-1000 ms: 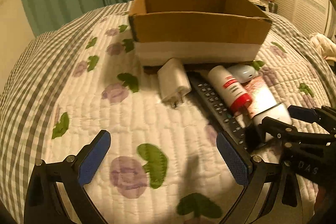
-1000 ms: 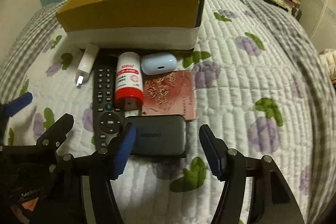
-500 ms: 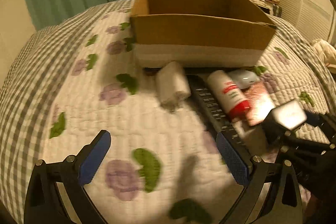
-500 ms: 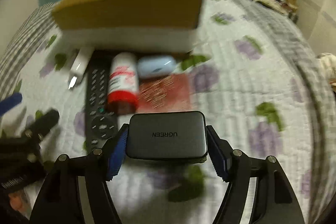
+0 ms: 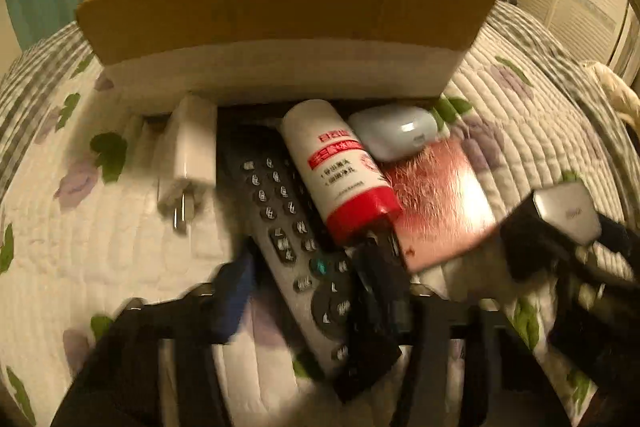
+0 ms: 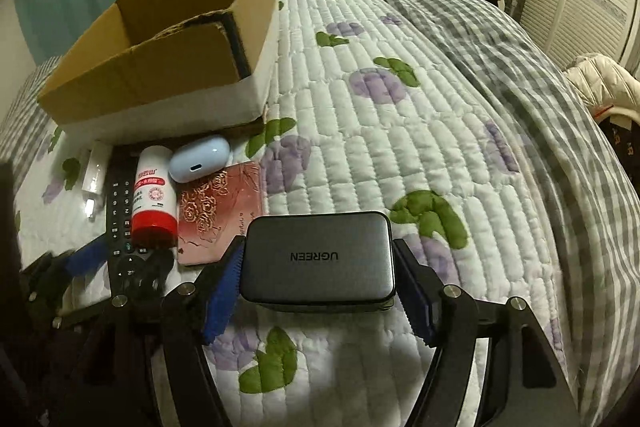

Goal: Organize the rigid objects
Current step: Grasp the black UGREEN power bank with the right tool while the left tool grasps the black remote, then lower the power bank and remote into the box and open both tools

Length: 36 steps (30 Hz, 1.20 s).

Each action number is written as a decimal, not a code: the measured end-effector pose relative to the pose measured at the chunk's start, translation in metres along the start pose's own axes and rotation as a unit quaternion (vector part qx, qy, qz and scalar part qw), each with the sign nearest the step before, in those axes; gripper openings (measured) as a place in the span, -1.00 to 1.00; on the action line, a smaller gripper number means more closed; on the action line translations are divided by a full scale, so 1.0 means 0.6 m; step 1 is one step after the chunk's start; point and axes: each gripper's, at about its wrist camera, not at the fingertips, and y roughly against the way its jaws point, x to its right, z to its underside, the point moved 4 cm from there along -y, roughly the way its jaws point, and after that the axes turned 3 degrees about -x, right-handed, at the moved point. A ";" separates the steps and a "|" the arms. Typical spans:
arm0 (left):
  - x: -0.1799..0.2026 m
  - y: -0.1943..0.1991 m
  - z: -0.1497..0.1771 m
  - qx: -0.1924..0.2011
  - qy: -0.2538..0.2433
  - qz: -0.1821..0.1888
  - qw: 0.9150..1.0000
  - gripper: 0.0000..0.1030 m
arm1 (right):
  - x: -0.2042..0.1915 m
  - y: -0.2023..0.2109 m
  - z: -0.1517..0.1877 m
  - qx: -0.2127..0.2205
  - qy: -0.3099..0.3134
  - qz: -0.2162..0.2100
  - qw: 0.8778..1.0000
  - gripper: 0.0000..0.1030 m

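I see dim, warm yellowish light in my left view, with strong motion blur on the left gripper. My right view is sharper (edges bend, corners go black).

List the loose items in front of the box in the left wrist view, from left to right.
white plug adapter → remote control → red-capped bottle → pink card → grey charger, held in the right gripper. The earbud case overlaps, so it is left out.
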 end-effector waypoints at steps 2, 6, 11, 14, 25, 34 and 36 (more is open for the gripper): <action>-0.003 -0.001 -0.004 -0.005 0.003 0.005 1.000 -0.15 | -0.005 -0.002 0.001 0.000 0.010 0.006 1.000 0.35; -0.013 0.015 0.003 0.004 -0.003 0.002 1.000 -0.41 | -0.008 0.001 0.006 0.003 0.020 0.007 1.000 0.35; -0.033 0.050 0.013 0.010 0.000 -0.004 1.000 -0.63 | -0.012 0.017 0.009 0.006 0.021 0.002 1.000 0.35; -0.037 0.081 0.022 0.019 -0.008 -0.008 1.000 -0.63 | -0.020 0.034 0.011 0.012 0.030 0.000 0.999 0.35; -0.052 0.200 0.017 0.070 -0.020 -0.008 0.997 -0.63 | -0.042 0.142 -0.013 0.055 0.044 -0.015 0.997 0.35; -0.071 0.289 -0.049 0.119 -0.012 0.020 0.993 -0.63 | -0.068 0.236 -0.083 0.109 0.069 -0.013 0.992 0.35; -0.070 0.300 -0.071 0.130 -0.023 0.012 0.991 -0.63 | -0.078 0.252 -0.104 0.123 0.081 -0.010 0.989 0.35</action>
